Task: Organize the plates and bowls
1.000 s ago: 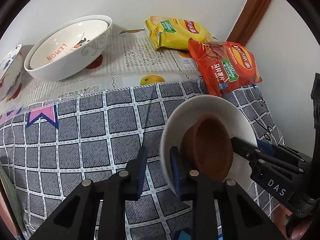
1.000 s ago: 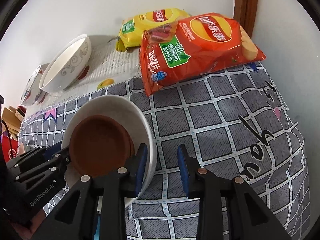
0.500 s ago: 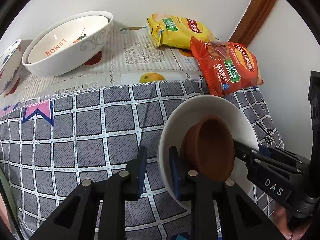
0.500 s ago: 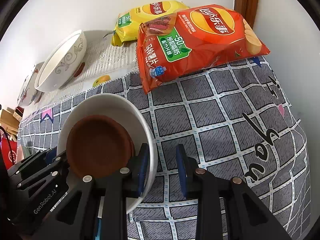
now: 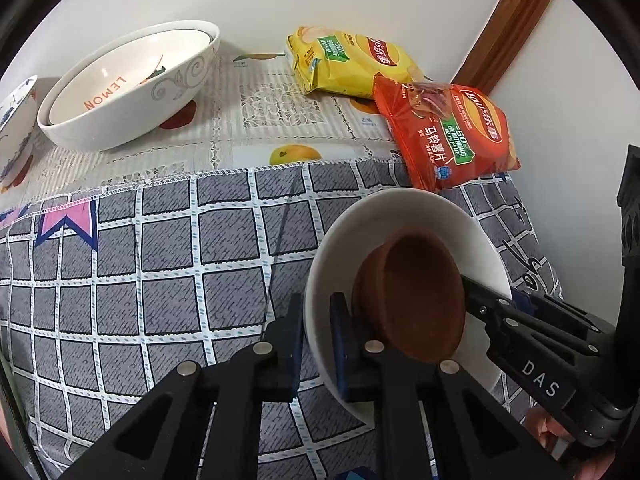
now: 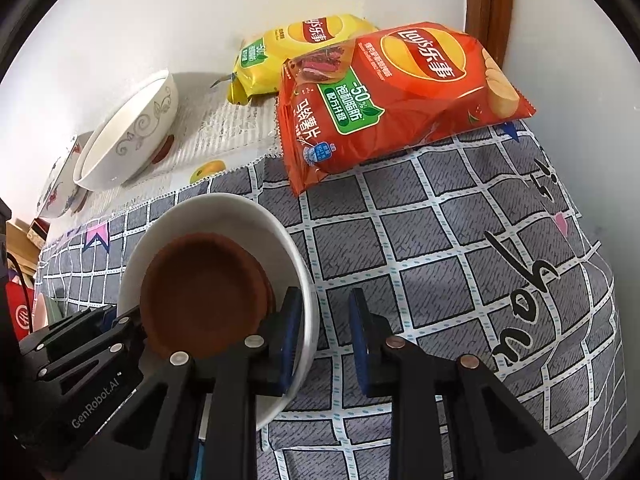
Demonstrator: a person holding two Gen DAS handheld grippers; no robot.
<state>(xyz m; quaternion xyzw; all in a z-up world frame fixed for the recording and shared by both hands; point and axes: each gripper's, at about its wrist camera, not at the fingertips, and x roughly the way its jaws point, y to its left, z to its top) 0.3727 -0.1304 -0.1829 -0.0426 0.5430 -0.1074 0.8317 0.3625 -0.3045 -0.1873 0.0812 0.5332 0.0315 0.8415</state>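
Observation:
A white bowl (image 5: 400,216) with a brown bowl (image 5: 416,284) nested inside is held tilted above the grey checked cloth (image 5: 160,264). My left gripper (image 5: 316,344) straddles the white bowl's left rim, its jaws close about it. My right gripper (image 6: 324,340) straddles the bowl's right rim (image 6: 308,300), with a wider gap on its outer side. The brown bowl (image 6: 204,300) also shows in the right wrist view. A large white stacked bowl marked LEMON (image 5: 132,84) stands at the back left, and a blue-patterned bowl (image 5: 16,128) beside it.
A yellow chip bag (image 5: 348,60) and a red chip bag (image 5: 448,132) lie at the back right near the wall and a wooden door frame (image 5: 508,28). The table's right edge (image 6: 592,264) drops off close to the right gripper.
The held bowls have risen and shifted slightly left with both grippers. The grip on the white bowl's rims is unchanged.

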